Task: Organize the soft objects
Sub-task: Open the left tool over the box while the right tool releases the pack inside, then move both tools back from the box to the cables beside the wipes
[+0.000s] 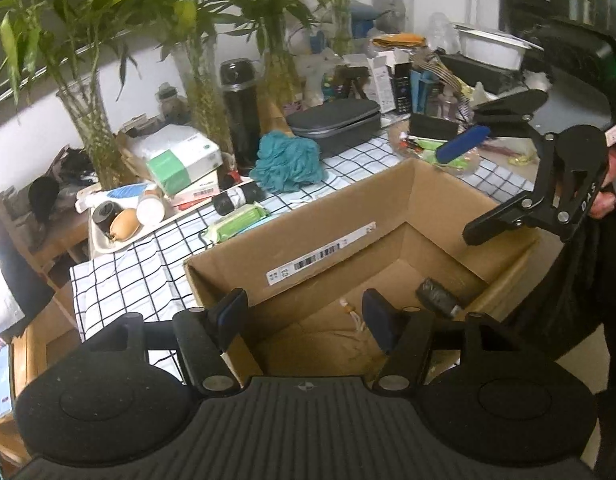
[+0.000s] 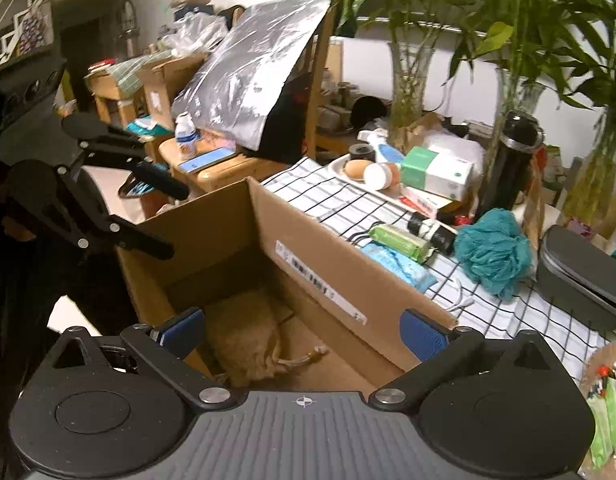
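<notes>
- Matt brown corrugated cardboard: box, with a glossy white paper label.
- Coarse woven burlap: pouch inside the box.
- Fluffy teal mesh netting: bath sponge.
- Checked white cloth: tablecloth.
- Glossy black finish: flask.
- Clear glass: vase.

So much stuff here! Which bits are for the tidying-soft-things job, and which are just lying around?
For the job:
- cardboard box
- teal bath pouf
- burlap pouch already in the box
- left gripper and right gripper, both open

Just lying about:
- black flask
- grey zip case
- bamboo vases
</notes>
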`<act>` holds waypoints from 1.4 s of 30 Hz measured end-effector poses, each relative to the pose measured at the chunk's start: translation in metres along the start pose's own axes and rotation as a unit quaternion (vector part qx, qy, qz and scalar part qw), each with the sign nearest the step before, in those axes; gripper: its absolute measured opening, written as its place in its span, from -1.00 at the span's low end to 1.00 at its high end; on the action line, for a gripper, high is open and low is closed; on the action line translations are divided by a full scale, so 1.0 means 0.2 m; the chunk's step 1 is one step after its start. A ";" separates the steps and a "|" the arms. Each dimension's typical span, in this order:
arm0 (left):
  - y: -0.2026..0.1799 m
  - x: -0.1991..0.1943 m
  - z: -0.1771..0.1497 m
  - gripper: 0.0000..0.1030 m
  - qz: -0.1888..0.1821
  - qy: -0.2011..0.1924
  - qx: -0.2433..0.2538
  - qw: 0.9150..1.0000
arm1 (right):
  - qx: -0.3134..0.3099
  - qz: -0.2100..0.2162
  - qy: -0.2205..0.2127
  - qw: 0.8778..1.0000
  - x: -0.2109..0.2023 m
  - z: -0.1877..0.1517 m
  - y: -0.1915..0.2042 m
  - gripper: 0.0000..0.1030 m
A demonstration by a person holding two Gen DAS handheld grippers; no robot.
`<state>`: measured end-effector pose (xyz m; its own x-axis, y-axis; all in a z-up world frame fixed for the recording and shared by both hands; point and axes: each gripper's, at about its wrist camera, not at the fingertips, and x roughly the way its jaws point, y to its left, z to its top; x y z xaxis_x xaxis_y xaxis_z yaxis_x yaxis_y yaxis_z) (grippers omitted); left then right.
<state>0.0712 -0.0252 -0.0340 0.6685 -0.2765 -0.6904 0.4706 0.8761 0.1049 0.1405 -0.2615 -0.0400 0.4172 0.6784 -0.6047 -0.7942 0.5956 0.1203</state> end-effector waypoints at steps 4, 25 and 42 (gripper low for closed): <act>0.03 0.00 0.00 0.22 0.006 -0.002 -0.017 1.000 | 0.021 -0.026 -0.002 0.999 0.00 0.00 -0.04 1.00; 0.15 0.04 0.03 0.22 0.033 -0.021 -0.078 0.996 | 0.110 -0.107 -0.004 0.988 0.05 -0.01 -0.21 1.00; 0.32 0.10 0.07 0.22 0.043 -0.035 -0.145 0.988 | 0.166 -0.167 -0.017 0.972 0.10 -0.01 -0.34 1.00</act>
<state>0.1220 0.0197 -0.0309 0.7420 -0.2138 -0.6354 0.2329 0.9710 -0.0547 0.2028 -0.2890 -0.0617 0.6459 0.4344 -0.6278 -0.4280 0.8870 0.1734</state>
